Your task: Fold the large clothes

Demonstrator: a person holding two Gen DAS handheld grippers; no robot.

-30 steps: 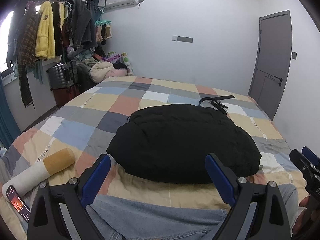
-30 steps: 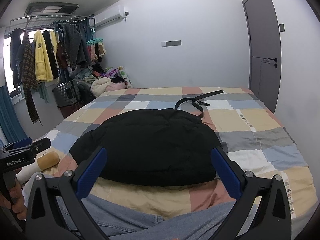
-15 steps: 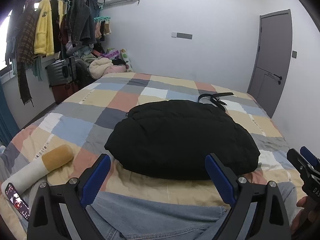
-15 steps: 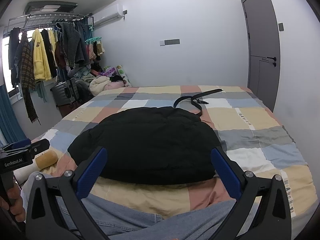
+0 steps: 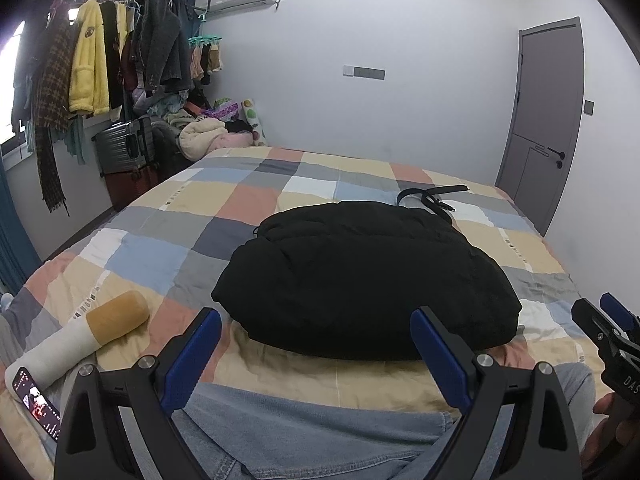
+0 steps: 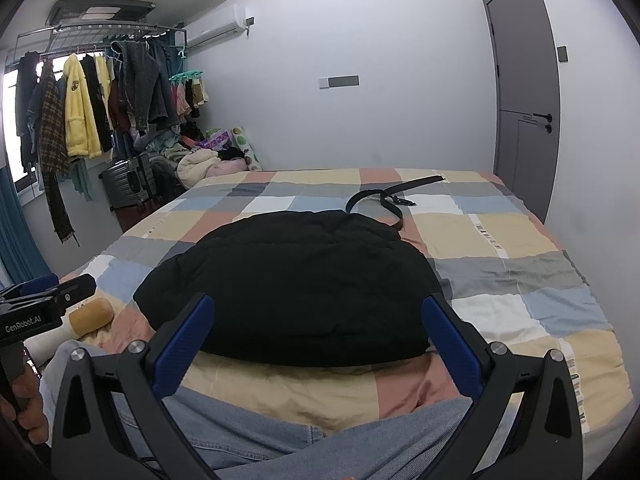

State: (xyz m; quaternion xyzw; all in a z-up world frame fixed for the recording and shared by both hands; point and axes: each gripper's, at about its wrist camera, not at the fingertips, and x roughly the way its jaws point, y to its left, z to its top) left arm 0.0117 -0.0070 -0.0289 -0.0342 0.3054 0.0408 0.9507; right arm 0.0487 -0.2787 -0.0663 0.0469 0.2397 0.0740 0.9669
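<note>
A black puffy jacket [image 5: 360,276] lies bundled in a rounded heap in the middle of the checkered bed [image 5: 248,200]; it also shows in the right wrist view [image 6: 292,280]. My left gripper [image 5: 316,320] is open and empty, held above the bed's near edge, short of the jacket. My right gripper [image 6: 316,308] is open and empty, also at the jacket's near edge. Each gripper shows at the side of the other's view: the right one [image 5: 608,328], the left one [image 6: 44,300]. Blue jeans [image 5: 304,428] lie under both grippers.
A black belt [image 6: 384,196] lies on the bed beyond the jacket. A tan and white roll pillow [image 5: 80,340] and a phone [image 5: 36,396] lie at the near left. A clothes rack [image 5: 100,64], suitcases and a clothes pile stand left; a grey door [image 5: 548,120] is at the right.
Both grippers have shifted slightly with small tilts of the views; the jacket has not moved and both grippers stay open.
</note>
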